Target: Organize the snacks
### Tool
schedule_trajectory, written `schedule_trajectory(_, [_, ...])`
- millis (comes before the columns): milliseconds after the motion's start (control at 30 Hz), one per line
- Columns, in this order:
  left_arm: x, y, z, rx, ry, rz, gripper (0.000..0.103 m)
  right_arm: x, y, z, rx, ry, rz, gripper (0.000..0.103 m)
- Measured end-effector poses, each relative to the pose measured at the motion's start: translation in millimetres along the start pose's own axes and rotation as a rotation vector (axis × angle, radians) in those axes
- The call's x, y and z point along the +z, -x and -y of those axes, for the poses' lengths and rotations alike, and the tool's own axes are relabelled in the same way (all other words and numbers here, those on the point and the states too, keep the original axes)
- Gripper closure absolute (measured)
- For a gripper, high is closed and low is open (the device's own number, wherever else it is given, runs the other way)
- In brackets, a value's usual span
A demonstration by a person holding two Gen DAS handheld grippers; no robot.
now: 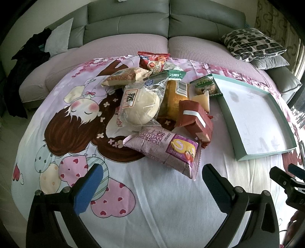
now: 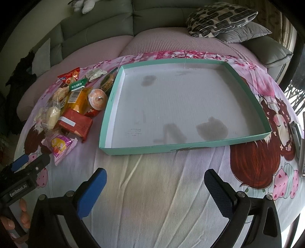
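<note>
A pile of wrapped snacks lies on a cartoon-print cloth. Nearest my left gripper (image 1: 152, 171) is a purple Swiss roll pack (image 1: 164, 150). Behind it lie a white bun in clear wrap (image 1: 141, 103), a red-brown pack (image 1: 196, 118), a yellow cake (image 1: 175, 97) and a red bag (image 1: 153, 61). A shallow teal box (image 1: 284, 122) with nothing in it sits right of the pile. My left gripper is open and empty, just short of the Swiss roll. My right gripper (image 2: 155, 177) is open and empty before the box (image 2: 144, 148); the pile (image 2: 76, 122) is to its left.
The cloth (image 2: 152, 190) covers a surface in front of a grey sofa (image 1: 129, 22) with patterned pillows (image 2: 219, 17). A dark garment (image 1: 28, 63) hangs at the far left. A flat grey object (image 2: 297, 137) lies at the right edge.
</note>
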State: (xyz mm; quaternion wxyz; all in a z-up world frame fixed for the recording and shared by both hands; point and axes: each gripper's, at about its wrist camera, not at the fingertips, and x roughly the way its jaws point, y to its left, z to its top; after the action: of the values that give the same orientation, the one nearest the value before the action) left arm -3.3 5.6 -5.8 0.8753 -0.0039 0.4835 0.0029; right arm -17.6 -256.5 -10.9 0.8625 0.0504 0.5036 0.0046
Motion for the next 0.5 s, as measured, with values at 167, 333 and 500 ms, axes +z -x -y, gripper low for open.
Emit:
schedule_trajectory(167, [-1.3, -0.7, -1.4, -0.003, 0.004, -0.002, 0.000, 0.2, -0.4, -0.9, -0.003, 0.007, -0.005, 0.000])
schedule_trajectory(333, [-2.0, -1.7, -4.0, -0.006, 0.012, -0.005, 0.000, 0.9, -1.7, -2.7, -0.008, 0.013, -0.008, 0.000])
schedule_trajectory(500, [-2.5, -2.8, -8.5, -0.009, 0.025, -0.005, 0.000, 1.3, -4.0, -6.5, -0.013, 0.022, -0.012, 0.000])
